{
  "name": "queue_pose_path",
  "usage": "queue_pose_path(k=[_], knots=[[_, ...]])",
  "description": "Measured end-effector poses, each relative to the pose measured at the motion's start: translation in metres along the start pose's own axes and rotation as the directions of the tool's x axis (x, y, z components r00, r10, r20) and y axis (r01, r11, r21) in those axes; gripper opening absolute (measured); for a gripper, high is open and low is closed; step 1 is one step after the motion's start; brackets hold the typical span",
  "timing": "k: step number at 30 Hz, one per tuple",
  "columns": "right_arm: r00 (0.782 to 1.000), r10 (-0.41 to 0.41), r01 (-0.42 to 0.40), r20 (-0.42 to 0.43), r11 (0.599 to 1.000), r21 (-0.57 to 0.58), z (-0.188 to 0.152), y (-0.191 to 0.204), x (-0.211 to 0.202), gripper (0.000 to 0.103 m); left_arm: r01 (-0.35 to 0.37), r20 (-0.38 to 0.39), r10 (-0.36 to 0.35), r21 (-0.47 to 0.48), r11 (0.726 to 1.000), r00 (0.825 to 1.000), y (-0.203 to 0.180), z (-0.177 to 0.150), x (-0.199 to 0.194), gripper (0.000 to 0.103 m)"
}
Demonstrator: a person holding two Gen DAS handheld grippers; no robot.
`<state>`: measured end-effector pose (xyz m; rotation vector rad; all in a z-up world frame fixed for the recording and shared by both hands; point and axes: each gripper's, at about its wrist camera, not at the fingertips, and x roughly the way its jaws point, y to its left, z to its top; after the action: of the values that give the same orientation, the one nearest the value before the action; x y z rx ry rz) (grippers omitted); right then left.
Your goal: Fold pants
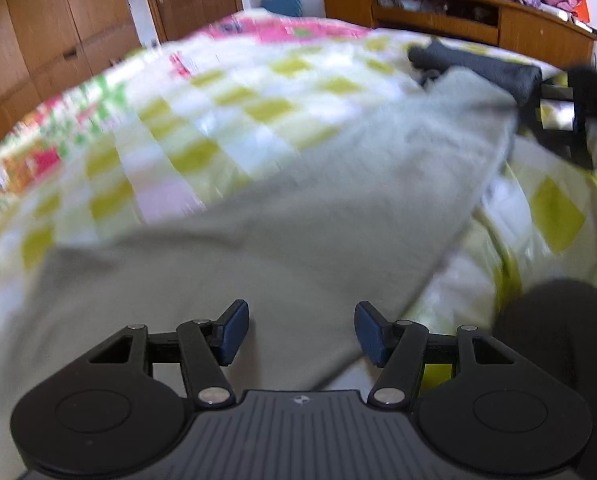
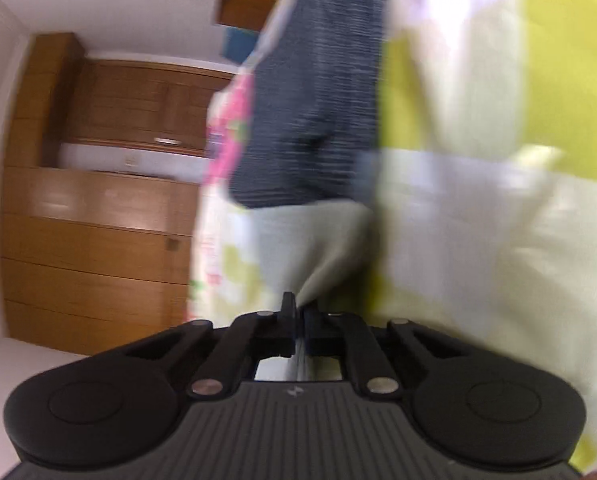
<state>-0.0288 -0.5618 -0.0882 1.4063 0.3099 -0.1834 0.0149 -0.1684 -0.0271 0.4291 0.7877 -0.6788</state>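
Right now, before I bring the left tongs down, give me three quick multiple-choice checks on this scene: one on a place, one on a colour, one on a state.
1. Where do the pale grey-green fleece pants lie?
A. On the yellow-and-white checked quilt
B. On the wooden cabinet
C. On the floor

2. What colour is the folded cloth at the pants' far end?
A. Pink
B. Dark blue-grey
C. Yellow

3. How do the right tongs stand?
A. Wide open, clear of fabric
B. Shut on the pants
C. Out of view

Answers:
1 A, since checked squares show around the pants on every side.
2 B, since it reads dark and striped in the right wrist view.
3 B, since the pads meet with pale fabric gathered into them, while the left tongs hang open above the pants.
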Motion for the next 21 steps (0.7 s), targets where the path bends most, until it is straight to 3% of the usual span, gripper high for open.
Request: queue_pose_path(k=[6,11,15,19,21], knots=[[0.993,0.11,-0.116,-0.045,0.977,-0.179,-0.017,0.084,0.002,0.006,0.034,0.031,-0.034,-0.005,0.999,0.999,-0.006,-0.012,-0.009,0.072],[0.96,0.135,-0.222,-0.244,0.9,-0.375,-0.086,0.167,0.038,0.006,0.013,0.081,-0.008,-0.063,0.998,0.997,0.019,-0.031,-0.038,0.073],[0.9,0.043,-0.299,-0.435,0.786,-0.542,-0.186,0.217,0.088,0.006,-0.082,0.111,0.099,-0.148,0.986,0.989,0.061,-0.058,-0.068,0.073],[0.791,-0.117,-0.385,-0.6,0.666,-0.639,-0.307,0.233,0.136,0.006,-0.217,0.102,0.252,-0.266,0.939,0.962,0.111,-0.093,-0.095,0.073],[0.759,-0.214,-0.435,-0.615,0.535,-0.724,-0.371,0.233,0.148,0.006,-0.262,0.082,0.304,-0.33,0.907,0.949,0.134,-0.113,-0.105,0.073]])
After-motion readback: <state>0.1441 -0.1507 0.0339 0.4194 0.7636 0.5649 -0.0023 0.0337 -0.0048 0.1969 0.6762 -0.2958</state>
